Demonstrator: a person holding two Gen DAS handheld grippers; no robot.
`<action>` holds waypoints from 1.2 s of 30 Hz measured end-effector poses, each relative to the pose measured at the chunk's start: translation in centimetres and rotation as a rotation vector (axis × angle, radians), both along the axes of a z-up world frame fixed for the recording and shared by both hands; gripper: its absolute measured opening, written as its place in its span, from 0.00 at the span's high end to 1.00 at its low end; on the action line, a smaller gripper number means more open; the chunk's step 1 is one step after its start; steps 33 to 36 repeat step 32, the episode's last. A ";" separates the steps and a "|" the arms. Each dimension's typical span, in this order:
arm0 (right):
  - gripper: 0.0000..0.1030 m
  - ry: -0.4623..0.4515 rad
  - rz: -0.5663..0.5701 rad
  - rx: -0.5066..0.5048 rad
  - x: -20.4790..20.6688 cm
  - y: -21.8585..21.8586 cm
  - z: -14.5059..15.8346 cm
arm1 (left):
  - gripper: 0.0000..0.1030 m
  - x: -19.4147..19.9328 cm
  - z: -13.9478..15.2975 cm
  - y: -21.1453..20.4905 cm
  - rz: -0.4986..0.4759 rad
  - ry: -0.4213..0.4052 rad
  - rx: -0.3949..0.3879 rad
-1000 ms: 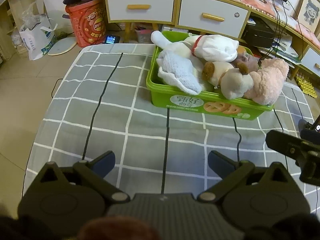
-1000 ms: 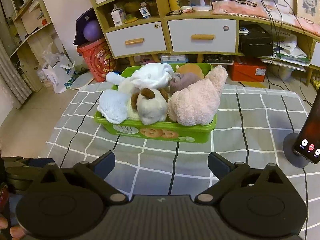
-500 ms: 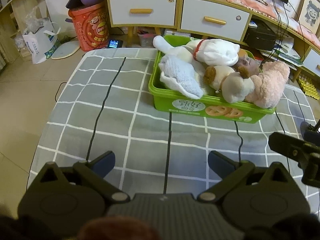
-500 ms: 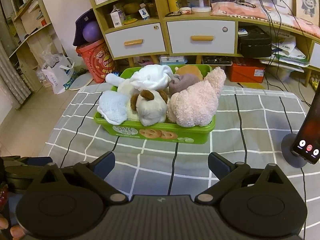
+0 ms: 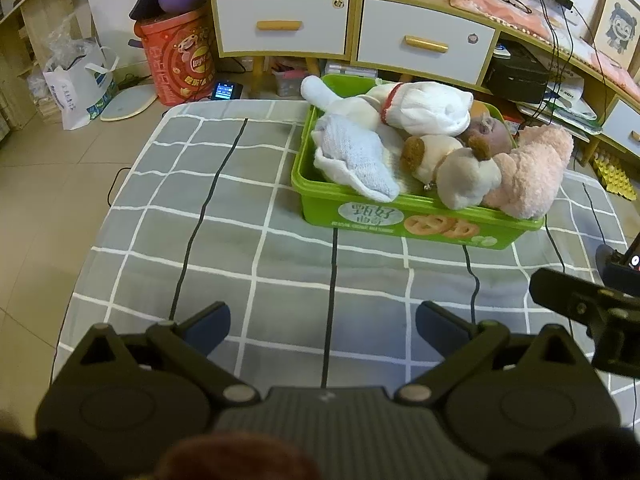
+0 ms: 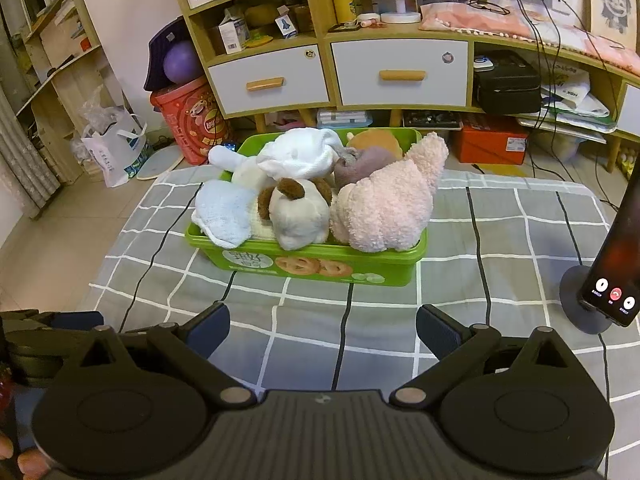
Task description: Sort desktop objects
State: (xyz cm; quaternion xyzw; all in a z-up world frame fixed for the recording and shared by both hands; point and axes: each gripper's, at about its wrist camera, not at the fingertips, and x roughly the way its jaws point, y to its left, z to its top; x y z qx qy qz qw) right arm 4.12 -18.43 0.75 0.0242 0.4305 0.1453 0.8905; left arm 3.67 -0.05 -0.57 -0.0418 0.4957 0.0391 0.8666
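While both tools hang low at the bottom of their frames, the left gripper [image 5: 323, 320] is spread wide with nothing between its fingers, and the right gripper [image 6: 323, 320] is just the same, released and empty over the grey checked cloth [image 6: 500, 240]. Up at mid-frame sits the green bin [image 6: 312, 266], cookie label facing us, heaped full: a pink plush [image 6: 388, 208] at its right end, a cream dog with brown ears [image 6: 298, 216] in the middle, a pale blue cloth [image 6: 224, 212] draped over the left rim, a white plush [image 6: 298, 158] behind. At right edge, a phone on a stand [image 6: 616, 272]. Beyond, top of frame, drawers [image 6: 400, 74] and shelves.
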 end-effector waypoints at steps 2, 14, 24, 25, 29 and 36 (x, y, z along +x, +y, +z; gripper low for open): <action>0.03 -0.005 -0.001 -0.005 0.0 -0.1 0.2 | 0.01 0.0 0.1 -0.1 -0.001 -0.005 0.000; 0.02 -0.002 -0.007 0.003 0.3 -0.4 -0.1 | 0.00 0.0 -0.1 -0.7 -0.028 0.006 0.005; 0.02 0.000 -0.012 0.000 0.4 -0.6 -0.2 | 0.01 0.0 -0.2 -0.8 -0.027 0.004 0.005; 0.02 -0.001 -0.012 -0.001 0.3 -0.6 -0.2 | 0.00 -0.1 -0.1 -0.8 -0.028 0.003 0.006; 0.02 0.002 -0.014 -0.004 0.3 -0.7 -0.2 | 0.00 -0.1 -0.1 -0.8 -0.020 -0.005 0.005; 0.02 0.006 -0.021 -0.011 0.1 -0.6 -0.1 | 0.00 -0.1 0.0 -0.7 -0.016 -0.006 0.005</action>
